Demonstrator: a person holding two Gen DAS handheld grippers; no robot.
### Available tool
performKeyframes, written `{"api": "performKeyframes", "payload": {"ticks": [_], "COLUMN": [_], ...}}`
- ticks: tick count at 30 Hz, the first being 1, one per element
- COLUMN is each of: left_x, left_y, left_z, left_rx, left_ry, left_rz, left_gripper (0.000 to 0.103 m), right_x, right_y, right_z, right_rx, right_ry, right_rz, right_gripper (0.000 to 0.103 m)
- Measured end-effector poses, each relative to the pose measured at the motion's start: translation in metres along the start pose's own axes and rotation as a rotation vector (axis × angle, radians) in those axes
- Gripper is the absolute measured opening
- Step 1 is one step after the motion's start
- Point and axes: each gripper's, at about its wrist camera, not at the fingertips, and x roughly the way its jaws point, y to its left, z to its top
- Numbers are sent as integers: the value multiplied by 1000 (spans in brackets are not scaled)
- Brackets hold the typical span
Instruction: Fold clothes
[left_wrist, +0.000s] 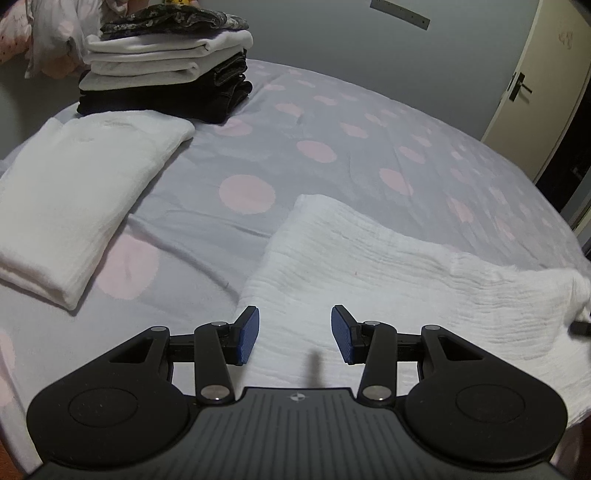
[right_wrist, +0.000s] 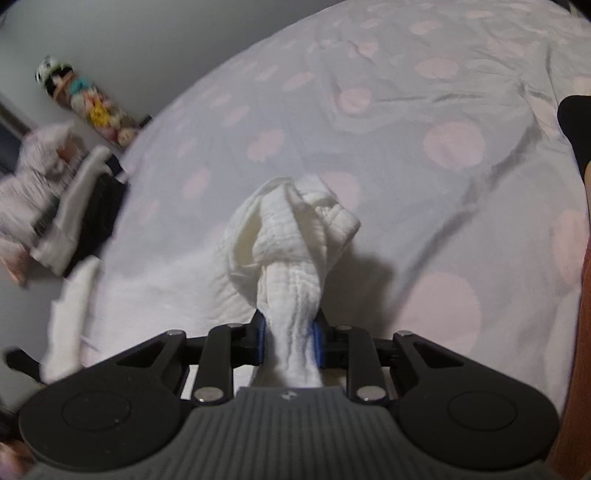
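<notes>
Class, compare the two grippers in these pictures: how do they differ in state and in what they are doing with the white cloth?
The left gripper is open, its blue pads apart and empty; the right gripper is shut on the white cloth. The left gripper hovers over a flat stretch of cloth on the bed; the right gripper has a bunched, lifted end of it. Both have black linkages and blue pads.

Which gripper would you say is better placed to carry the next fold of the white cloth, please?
Probably the right. The right gripper is already shut on a bunched end of the white cloth, lifted off the bed. The left gripper is open above the cloth, holding nothing.
</notes>
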Motion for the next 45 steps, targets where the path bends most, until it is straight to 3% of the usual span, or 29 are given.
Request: {"api": "performKeyframes", "payload": {"ticks": [7, 12, 16, 22, 29, 34, 38, 42, 45], "left_x": [-16, -24, -30, -35, -31, -31, -33, -43, -54], "left_y": [10, 28, 42, 55, 69, 70, 65, 51, 35], "left_z": [0, 3, 6, 9, 11, 13, 11, 10, 9], "left_rx": [-9, -70, -117, -146, -179, -184, -166, -120, -60], "left_ry": [-24, -34, -40, -43, -26, -36, -41, -66, -97], "left_rz": [-32, -49, -62, -60, -48, -59, -69, -91, -137], "left_gripper": [51, 50, 48, 48, 48, 48, 48, 48, 48], "right_x": [-24, -16, 13, 90, 177, 205, 189, 139, 100], "right_y": [77, 147, 199, 256, 274, 272, 274, 270, 251], "right_z": [19, 23, 14, -10, -57, -73, -66, -53, -48], "right_rx": [23, -9, -52, -93, -123, -120, -118, -156, -187], "right_ry": [33, 57, 89, 198, 344, 388, 389, 307, 216], "right_rz": [30, 36, 39, 43, -32, -42, 25, 106, 114], "right_gripper": [26, 26, 26, 26, 26, 30, 38, 39, 39]}}
